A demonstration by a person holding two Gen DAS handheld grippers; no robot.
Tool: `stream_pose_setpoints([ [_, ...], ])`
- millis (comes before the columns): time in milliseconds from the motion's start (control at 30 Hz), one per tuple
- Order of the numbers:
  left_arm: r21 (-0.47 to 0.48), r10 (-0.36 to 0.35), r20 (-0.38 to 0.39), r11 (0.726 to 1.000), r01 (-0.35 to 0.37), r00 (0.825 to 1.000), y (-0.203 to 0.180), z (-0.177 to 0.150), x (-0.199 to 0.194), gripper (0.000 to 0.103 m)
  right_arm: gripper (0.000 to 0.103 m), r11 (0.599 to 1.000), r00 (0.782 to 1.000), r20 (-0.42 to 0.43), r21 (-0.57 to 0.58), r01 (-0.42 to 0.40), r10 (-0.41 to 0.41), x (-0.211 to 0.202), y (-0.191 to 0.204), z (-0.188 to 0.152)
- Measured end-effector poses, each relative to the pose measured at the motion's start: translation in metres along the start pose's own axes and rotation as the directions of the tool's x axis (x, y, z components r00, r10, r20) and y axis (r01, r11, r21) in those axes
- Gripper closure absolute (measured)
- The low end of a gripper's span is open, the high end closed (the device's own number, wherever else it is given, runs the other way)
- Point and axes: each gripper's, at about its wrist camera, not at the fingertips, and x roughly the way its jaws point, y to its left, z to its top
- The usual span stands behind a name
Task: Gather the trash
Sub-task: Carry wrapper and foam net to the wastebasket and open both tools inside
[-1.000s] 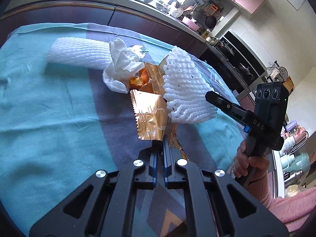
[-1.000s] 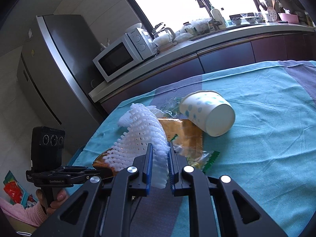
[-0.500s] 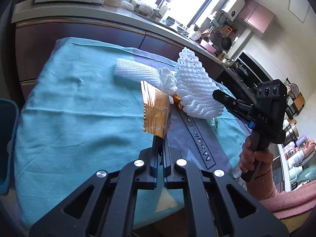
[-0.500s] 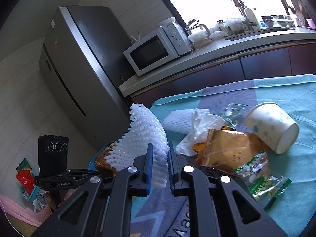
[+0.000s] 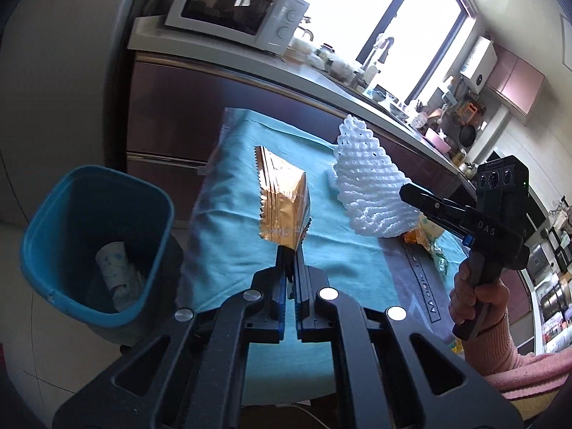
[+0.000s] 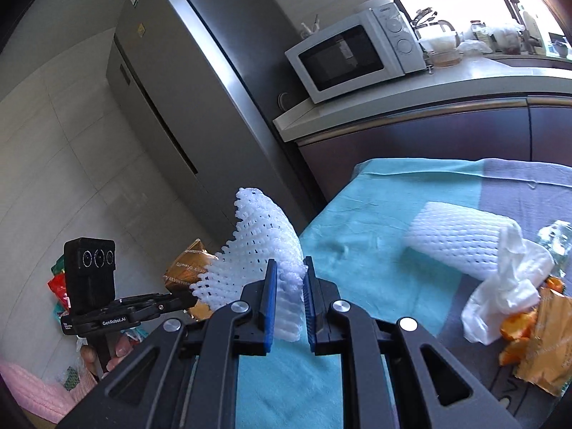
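Gold wrapper [image 5: 282, 207]: pinched by its lower corner in the left gripper [image 5: 290, 261], jaws pressed tight together on it; it stands upright above the table edge, with the bin at about 8 o'clock from it in the left wrist view.
White foam net [image 6: 264, 250]: clamped between the blue pads of the right gripper [image 6: 289, 286], jaws nearly closed with the mesh squeezed between them; the net fans up and toward 11 o'clock, off the table.
Blue bin [image 5: 46, 221]: on the floor just beside the table, at 9 o'clock in the left wrist view; a dotted paper cup [image 5: 114, 268] lies inside it.
Teal cloth [image 6: 357, 243]: covers the table, with a grey band toward 3 o'clock.
Second foam net [image 6: 461, 246]: lies flat on the cloth at 2 o'clock from the right gripper.
Crumpled tissue [image 6: 507, 286]: touching the second net's near end, at 3 o'clock.
Orange peel [image 6: 518, 329]: just beside the tissue, against another gold packet [image 6: 547, 343] at the right edge.
Hands: a hand [image 5: 475, 304] with a pink sleeve grips the right tool's handle at 4 o'clock in the left view.
Background: microwave [image 6: 357, 53] on the counter at 1 o'clock, fridge [image 6: 186, 82] at 11 o'clock.
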Motion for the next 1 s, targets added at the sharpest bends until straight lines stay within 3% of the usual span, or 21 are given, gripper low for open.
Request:
stream_pose_setpoints([
  [233,-0.077,0.117,0.049,0.991,-0.113,0.992,0.047,0.003,-0.028,0.099,0.090,0.998,0.996,-0.073,-0.029,-0.049,0.047,0.047,0.021,0.011],
  [500,-0.171,0.233,0.038,0.960,-0.223,0.972,0.100,0.003,-0.036,0.099,0.090,0.996,0.986,-0.155,-0.061,-0.065,0.055,0.094,0.044,0.015],
  [733,-0.229,0.285,-0.004,0.933,-0.278,0.958,0.136,-0.001,-0.026,0.099,0.090,0.994,0.974,-0.225,-0.095,-0.055,0.032,0.134,0.062,0.013],
  [1000,-0.249,0.310,-0.054,0.916,-0.314,0.949,0.153,-0.010,-0.008,0.099,0.090,0.993,0.954,-0.299,-0.118,-0.022,-0.014,0.174,0.073,0.006],
])
